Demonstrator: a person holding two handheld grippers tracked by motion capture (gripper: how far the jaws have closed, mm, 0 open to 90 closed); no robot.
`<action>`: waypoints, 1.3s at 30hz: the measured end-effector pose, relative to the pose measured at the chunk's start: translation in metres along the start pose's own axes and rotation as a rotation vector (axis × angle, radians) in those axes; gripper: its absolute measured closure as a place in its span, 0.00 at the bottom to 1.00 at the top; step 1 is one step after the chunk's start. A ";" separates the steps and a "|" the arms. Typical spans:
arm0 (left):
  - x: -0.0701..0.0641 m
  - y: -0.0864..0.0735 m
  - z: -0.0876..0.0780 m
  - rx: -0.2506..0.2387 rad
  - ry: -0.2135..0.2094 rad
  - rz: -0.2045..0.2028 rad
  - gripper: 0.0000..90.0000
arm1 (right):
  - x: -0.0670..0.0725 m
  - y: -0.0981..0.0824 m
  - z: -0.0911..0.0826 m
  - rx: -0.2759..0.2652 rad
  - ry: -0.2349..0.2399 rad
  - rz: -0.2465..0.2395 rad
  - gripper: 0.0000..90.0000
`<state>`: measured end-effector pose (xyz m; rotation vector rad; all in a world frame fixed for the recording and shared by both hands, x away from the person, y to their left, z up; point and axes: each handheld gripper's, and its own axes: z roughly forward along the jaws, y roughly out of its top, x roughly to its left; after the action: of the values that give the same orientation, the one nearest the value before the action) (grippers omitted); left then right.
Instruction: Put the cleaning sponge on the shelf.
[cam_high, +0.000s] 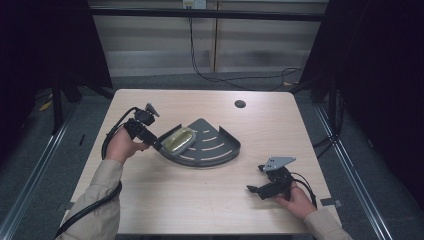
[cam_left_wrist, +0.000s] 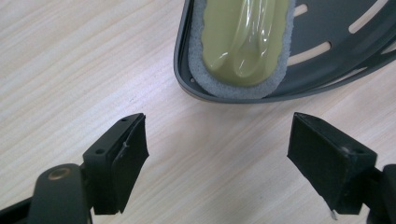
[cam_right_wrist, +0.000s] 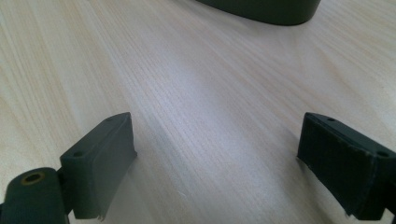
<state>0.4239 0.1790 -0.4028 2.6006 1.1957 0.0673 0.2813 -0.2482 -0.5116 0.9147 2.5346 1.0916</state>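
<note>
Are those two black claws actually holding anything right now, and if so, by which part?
Nothing is held. The left gripper stands open just short of the grey tray with its yellow-green sponge; the right gripper is open over bare table.

The surface (cam_left_wrist: 70, 70) looks like pale wood with fine straight grain and a matt finish. The corner rack (cam_left_wrist: 336, 60) seems smooth dark grey metal, faintly satin. The sponge (cam_left_wrist: 233, 88) has a rough grey foam edge under glossy clear plastic wrap. The left claw (cam_left_wrist: 217, 161) has matt black pads (cam_left_wrist: 130, 158).
</note>
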 end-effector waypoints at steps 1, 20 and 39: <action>0.000 -0.002 0.001 -0.002 0.001 -0.002 0.22 | 0.000 0.000 0.000 0.002 0.001 -0.002 0.12; -0.001 -0.035 0.015 -0.020 -0.016 -0.003 0.22 | 0.000 0.000 0.000 0.001 0.001 -0.003 0.12; -0.008 -0.067 0.045 -0.066 -0.019 0.068 0.22 | 0.000 0.000 0.000 0.001 0.001 -0.003 0.12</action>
<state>0.3757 0.2042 -0.4633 2.5784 1.0806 0.0940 0.2814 -0.2483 -0.5116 0.9106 2.5365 1.0899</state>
